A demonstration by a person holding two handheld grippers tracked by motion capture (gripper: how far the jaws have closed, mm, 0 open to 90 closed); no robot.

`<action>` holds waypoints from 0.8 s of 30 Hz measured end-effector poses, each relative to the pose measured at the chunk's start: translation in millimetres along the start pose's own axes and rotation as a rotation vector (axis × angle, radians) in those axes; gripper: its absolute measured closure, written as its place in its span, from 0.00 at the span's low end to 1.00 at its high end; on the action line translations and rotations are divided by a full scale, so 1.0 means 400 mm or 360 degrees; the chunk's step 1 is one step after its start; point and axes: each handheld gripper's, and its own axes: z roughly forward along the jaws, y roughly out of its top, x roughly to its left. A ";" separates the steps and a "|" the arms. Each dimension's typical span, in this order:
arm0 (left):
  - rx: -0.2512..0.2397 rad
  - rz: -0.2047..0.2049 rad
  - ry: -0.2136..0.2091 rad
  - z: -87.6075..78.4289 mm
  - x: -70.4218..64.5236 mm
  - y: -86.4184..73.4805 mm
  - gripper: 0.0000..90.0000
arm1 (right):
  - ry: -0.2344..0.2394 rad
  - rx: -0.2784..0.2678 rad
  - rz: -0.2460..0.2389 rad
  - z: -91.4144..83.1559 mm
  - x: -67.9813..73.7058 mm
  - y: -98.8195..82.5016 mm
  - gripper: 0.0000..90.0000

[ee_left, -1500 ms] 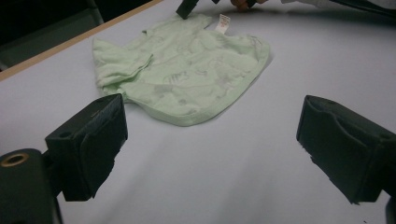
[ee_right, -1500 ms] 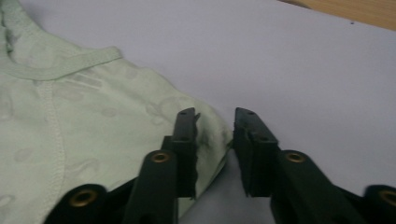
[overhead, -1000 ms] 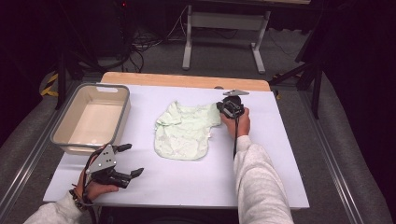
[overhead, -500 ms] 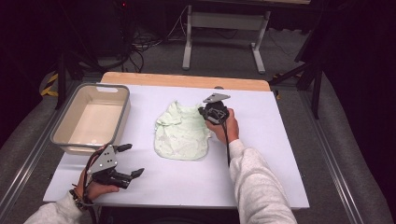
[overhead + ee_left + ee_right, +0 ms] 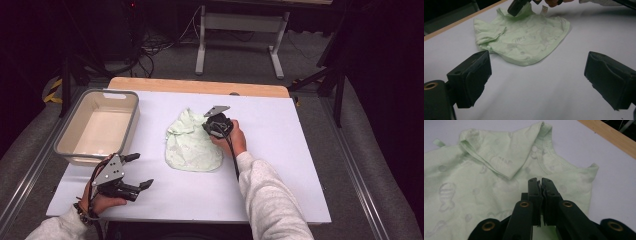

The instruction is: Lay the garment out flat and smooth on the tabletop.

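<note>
On the white worktop (image 5: 300, 165) a pale green baby shirt (image 5: 192, 145) lies flat at the middle, one sleeve folded over. Over its right edge the right gripper (image 5: 540, 185) has its fingers nearly together, with nothing visibly between them. Near the front left corner the left gripper (image 5: 141, 171) rests, fingers wide, beside a grey tub (image 5: 127, 122).

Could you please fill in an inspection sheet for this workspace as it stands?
Surface: white table top, wooden strip along its far edge.
Job's things: pale green shirt with fish print, lying flat mid-table, one sleeve folded over.
Clutter: empty grey bin at the far left.
Grippers: right tool shut, over the shirt near its neckline; left tool open, resting near the front left corner.
Cables: one trails from each tool.
Surroundings: dark floor, cables, a metal stand behind.
</note>
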 end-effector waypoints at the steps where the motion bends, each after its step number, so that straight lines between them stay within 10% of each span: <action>1: 0.0008 0.0001 0.0003 0.001 -0.001 -0.001 0.09 | 0.0030 0.0007 0.0023 0.003 0.005 -0.011 0.92; 6: 0.0004 -0.0004 0.0006 -0.001 -0.002 0.000 0.09 | 0.0111 -0.0023 0.0029 -0.031 0.016 -0.028 0.89; 12: 0.0009 -0.0006 0.0009 0.003 -0.001 0.001 0.09 | 0.0035 -0.0188 0.0091 -0.119 -0.022 -0.038 0.99; 19: 0.0022 0.0004 -0.0003 0.010 -0.001 0.001 0.10 | 0.0064 -0.0132 0.0079 -0.073 -0.002 -0.032 0.99; 24: 0.0024 -0.0012 -0.0002 0.005 0.002 -0.005 0.10 | -0.0020 -0.0198 0.0099 -0.119 -0.031 -0.040 0.95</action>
